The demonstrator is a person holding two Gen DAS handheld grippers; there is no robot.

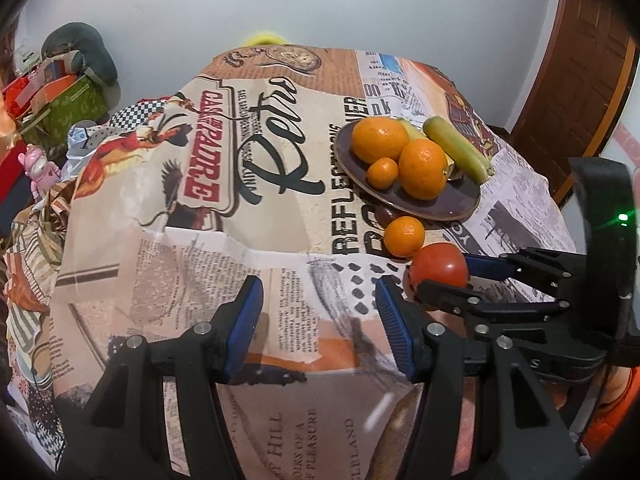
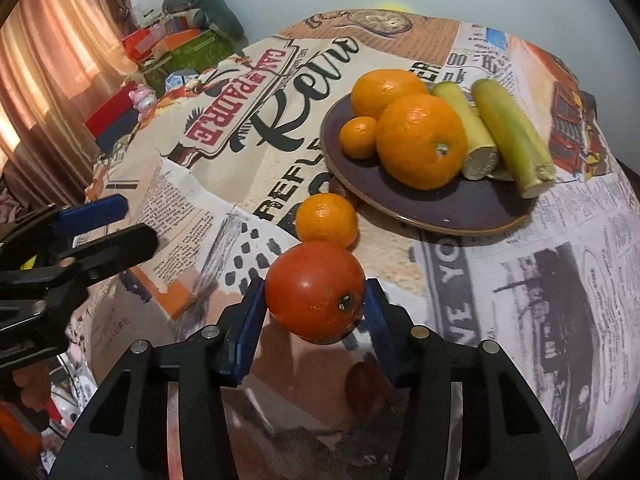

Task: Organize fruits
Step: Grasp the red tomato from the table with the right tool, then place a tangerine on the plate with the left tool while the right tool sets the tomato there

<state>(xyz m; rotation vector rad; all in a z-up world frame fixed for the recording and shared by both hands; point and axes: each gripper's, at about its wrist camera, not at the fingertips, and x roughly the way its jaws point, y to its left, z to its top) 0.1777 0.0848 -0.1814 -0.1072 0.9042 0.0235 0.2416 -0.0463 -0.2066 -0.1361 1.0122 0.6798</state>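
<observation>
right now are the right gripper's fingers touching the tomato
Touching. The right wrist view shows both blue fingers of the right gripper pressed against the sides of the tomato, no gap visible.

The left wrist camera looks steeply down along its own blue-padded fingers (image 1: pixel 244 320) at a newsprint tablecloth (image 1: pixel 192 264), close above it — the plate (image 1: pixel 452 204) of fruit lies up and to the right. The right wrist camera, beside it and tilted likewise, sits nearer the same plate (image 2: pixel 440 208). Both views share cloth, plate and far wall — each catches the other gripper at its edge.
</observation>
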